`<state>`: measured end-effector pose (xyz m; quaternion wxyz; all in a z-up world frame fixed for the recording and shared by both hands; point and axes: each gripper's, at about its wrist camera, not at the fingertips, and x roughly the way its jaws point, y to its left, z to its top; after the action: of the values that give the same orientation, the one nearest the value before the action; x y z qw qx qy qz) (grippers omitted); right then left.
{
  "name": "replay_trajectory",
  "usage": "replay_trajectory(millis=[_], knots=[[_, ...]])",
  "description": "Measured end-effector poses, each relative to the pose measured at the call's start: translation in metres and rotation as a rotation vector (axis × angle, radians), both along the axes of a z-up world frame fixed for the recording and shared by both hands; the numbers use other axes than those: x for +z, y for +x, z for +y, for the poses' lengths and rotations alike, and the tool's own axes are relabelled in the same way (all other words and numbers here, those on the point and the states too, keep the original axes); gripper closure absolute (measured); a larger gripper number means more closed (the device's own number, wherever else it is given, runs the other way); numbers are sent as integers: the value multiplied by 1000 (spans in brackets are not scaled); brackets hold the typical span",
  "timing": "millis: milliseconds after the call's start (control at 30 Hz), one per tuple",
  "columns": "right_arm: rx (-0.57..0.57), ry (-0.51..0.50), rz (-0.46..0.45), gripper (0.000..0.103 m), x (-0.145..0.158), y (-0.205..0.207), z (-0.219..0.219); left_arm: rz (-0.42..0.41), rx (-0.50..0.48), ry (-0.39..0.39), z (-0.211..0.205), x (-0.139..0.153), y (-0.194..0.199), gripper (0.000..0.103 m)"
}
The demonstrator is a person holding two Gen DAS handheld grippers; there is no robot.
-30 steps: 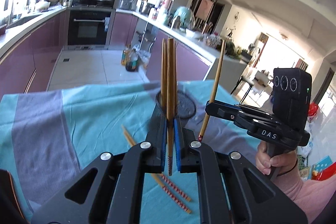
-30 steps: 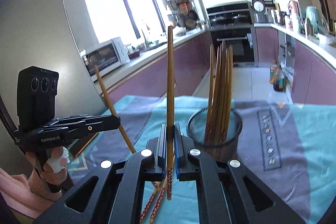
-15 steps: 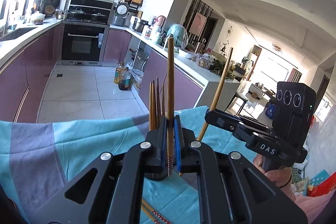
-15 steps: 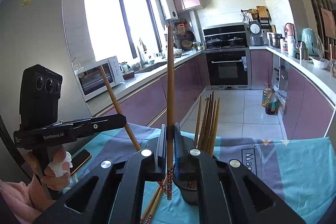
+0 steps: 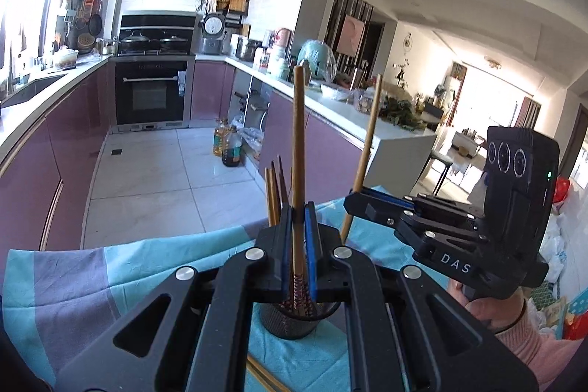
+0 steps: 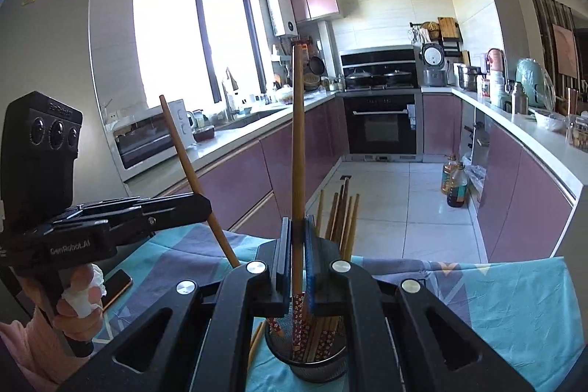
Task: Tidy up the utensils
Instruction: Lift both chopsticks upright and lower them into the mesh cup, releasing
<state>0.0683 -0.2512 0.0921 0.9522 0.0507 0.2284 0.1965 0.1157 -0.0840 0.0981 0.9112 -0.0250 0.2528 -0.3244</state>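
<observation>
Purple-fronted kitchen cabinets are forming the background, and a teal-and-grey tablecloth [image 5: 121, 267] is covering the work surface. Left gripper [image 5: 298, 245] is clamping one wooden chopstick [image 5: 298, 149] upright between its blue pads, patterned end down, directly over the black mesh holder [image 5: 294, 322]. Right gripper [image 6: 298, 256] is likewise pinching a single upright chopstick [image 6: 297, 149], its patterned end dipping into the holder's mouth among the chopsticks already standing inside. Each gripper is showing in the other's view: "DAS" is reading on the right unit [image 5: 455, 267], "GenRobot.AI" on the left unit [image 6: 70, 247]. Further chopsticks [image 5: 262, 375] are lying on the cloth, cut off by the gripper bodies. A phone [image 6: 115, 285] is resting on the cloth beside the left hand [image 6: 79, 304], which is clutching white tissue. The refrigerator's labels are too small to read.
</observation>
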Motion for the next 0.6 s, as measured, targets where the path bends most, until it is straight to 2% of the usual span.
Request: replay_trajectory(millis=[267,433,600], knots=[[6,-27,124,97,-33,19,8,83,-35,120,-22,-32,13,96],[10,-31,196,97,-52,26,10,116,-46,169,-31,-45,20,95],[-3,-23,220,97,-60,30,7,149,-35,195,-32,-56,36,95]])
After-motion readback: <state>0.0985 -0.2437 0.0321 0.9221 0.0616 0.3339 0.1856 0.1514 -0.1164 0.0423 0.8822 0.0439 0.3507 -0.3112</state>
